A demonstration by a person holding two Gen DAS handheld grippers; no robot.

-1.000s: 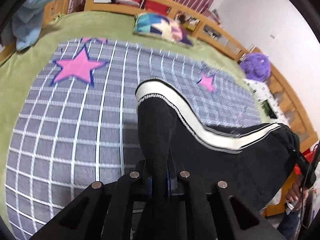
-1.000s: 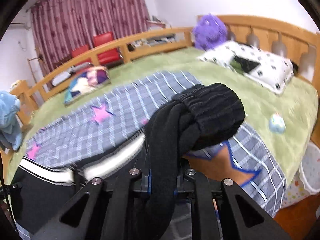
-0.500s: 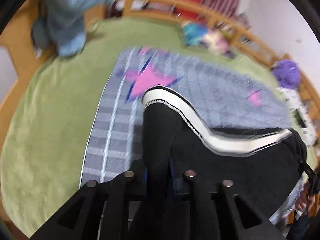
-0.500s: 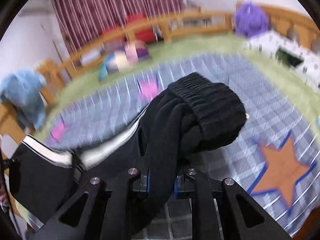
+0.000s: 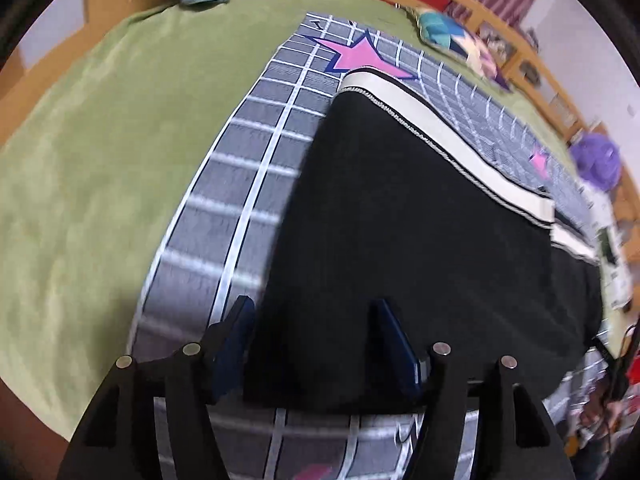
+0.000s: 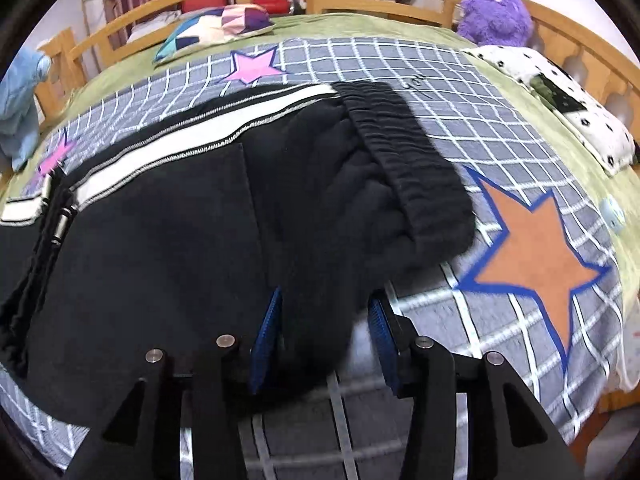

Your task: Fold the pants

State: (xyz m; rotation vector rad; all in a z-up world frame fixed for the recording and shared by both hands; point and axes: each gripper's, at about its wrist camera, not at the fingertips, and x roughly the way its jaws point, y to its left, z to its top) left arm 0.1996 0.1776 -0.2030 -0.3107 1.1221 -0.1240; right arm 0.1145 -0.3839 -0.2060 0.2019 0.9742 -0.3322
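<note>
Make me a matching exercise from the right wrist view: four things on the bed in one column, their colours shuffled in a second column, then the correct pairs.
Things:
1. pants
2. plush toy
3. big star
4. small star

Colours:
A. orange with a blue outline
B. pink
C. black with a white side stripe
D. purple

Pairs: 1-C, 2-D, 3-A, 4-B

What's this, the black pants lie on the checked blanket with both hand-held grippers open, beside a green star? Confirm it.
One detail is wrong: the star beside the black pants is orange with a blue outline, as the right wrist view shows. The checked blanket and both open grippers, left hand-held gripper and right hand-held gripper, stand.
</note>
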